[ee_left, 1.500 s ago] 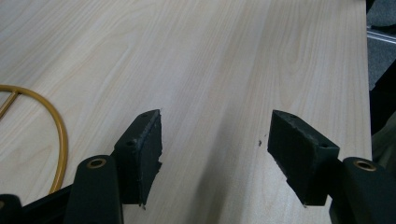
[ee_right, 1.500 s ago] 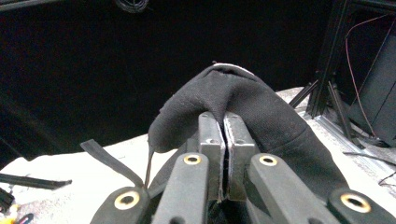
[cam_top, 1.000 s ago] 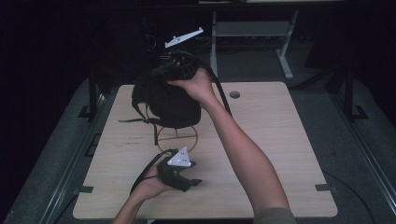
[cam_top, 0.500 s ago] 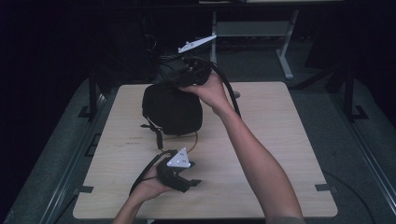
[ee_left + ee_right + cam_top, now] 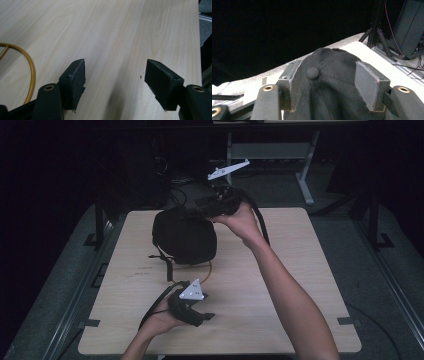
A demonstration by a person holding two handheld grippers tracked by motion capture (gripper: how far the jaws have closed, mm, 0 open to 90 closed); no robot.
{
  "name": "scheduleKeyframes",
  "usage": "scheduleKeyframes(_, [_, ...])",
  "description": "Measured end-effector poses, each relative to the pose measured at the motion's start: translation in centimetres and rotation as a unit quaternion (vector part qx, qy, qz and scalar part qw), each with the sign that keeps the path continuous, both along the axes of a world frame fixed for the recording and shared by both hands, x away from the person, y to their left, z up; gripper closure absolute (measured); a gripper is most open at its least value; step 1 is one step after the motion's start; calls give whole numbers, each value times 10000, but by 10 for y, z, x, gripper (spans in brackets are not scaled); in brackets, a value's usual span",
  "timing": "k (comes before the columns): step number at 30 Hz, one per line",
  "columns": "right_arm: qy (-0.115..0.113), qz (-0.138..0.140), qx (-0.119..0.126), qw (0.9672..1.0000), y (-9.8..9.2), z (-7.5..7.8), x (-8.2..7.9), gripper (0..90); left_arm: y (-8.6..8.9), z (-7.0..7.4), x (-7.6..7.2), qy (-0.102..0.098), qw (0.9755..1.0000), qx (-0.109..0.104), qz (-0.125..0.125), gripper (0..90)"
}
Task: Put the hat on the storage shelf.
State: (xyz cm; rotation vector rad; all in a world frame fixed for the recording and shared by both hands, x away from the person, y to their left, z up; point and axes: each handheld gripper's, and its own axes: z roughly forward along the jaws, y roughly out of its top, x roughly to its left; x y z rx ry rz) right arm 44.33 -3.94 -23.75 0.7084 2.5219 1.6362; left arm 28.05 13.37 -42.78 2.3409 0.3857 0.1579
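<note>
item: black cap (image 5: 185, 236), soft cloth, crown button (image 5: 313, 72) on top; sits on the far left part of the counter (image 5: 280, 320), a thin strap trailing from it toward the near edge.

right tongs (image 5: 212, 210): held just above the far rim of the cap. jaws have just been opening; in the right gripper view the crown lies between the two pads (image 5: 368, 83), which stand off the cloth rather than pinching it. state: wide, holding nothing.

left tongs (image 5: 207, 316): resting low over bare wood near the front edge, well apart from the cap. jaws wide, nothing between them.

other: amber ring (image 5: 27, 67) of thin cord or wire on the counter between cap and left tongs.

handling note (judgement): the cap looks just set down. to finish well, let the pads clear the cloth fully before lifting, so no fold snags and drags the crown; draw the right tongs straight up and away. the cloth is limp, so a sideways pull would likely tip or flatten it.
</note>
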Motion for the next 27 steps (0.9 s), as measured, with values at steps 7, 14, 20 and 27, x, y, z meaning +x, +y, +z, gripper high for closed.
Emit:
scheduleKeyframes(7, [26,-70,25,10000,-21,-3,-7,346,-1,0,0,-7,10000,69,-8,313])
scheduleKeyframes(14, [79,-89,42,9999,-34,-7,-13,330,-2,-1,-1,-15,10000,72,4,312])
scheduleKeyframes(20, [79,-137,61,9999,-49,-13,-18,319,-3,-2,-1,-18,10000,94,11,306])
scheduleKeyframes(27, [110,-238,75,9996,-65,-16,-21,306,-4,-2,-2,-33,10000,86,30,302])
